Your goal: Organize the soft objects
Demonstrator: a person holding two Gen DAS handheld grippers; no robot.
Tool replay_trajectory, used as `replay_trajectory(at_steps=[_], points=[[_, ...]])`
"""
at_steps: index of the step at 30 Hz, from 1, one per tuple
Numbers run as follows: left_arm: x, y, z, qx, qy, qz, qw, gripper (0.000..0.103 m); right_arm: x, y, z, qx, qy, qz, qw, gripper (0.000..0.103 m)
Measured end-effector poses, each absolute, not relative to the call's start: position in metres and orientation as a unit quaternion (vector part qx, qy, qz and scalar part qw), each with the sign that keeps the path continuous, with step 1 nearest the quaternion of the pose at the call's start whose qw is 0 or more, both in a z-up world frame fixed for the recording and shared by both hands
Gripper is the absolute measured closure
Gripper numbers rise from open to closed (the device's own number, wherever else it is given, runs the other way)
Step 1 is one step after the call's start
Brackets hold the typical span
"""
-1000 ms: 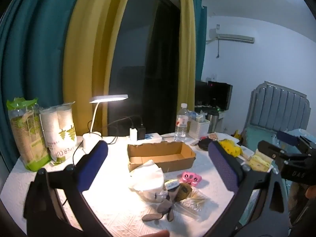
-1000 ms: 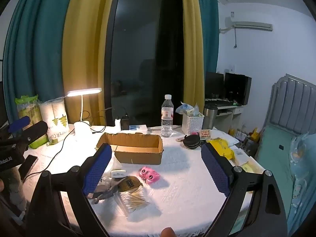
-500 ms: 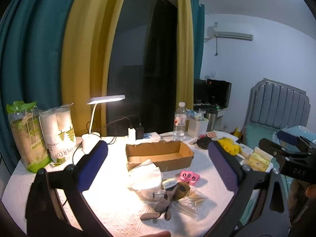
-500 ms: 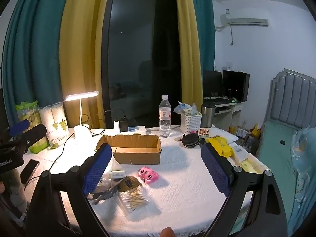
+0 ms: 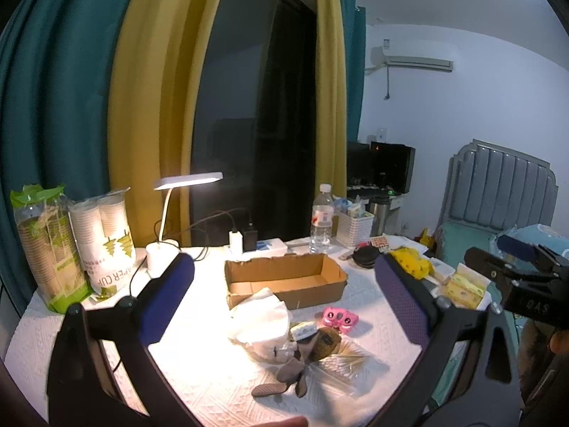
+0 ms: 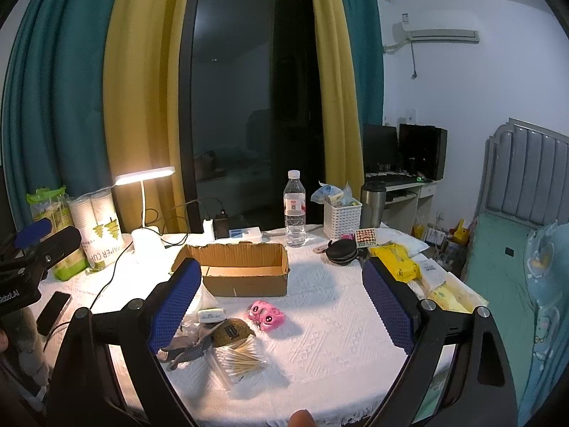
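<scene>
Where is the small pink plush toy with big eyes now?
In both wrist views the small pink plush toy lies on the white tablecloth, in front of the open cardboard box and just right of the brown pouch.

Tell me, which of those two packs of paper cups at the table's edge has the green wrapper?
The outer pack, nearest the teal curtain. Its neighbour beside the lamp is white with a green leaf print.
</scene>
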State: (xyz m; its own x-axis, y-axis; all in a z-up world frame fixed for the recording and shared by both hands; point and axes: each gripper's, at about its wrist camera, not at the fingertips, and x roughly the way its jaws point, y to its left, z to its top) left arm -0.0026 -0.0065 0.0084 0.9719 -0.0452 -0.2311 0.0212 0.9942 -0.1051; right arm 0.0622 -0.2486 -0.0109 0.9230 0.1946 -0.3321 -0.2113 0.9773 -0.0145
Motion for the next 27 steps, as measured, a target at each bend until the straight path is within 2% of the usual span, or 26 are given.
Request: replay_trajectory(at_steps=[27], points=[[-0.0031, -0.0128, 0.0094, -0.050, 0.118, -0.021, 0.992, 0.001, 0.0614, -0.2492, -0.0116, -0.024, 0.166, 0.104, 0.980, 0.009]])
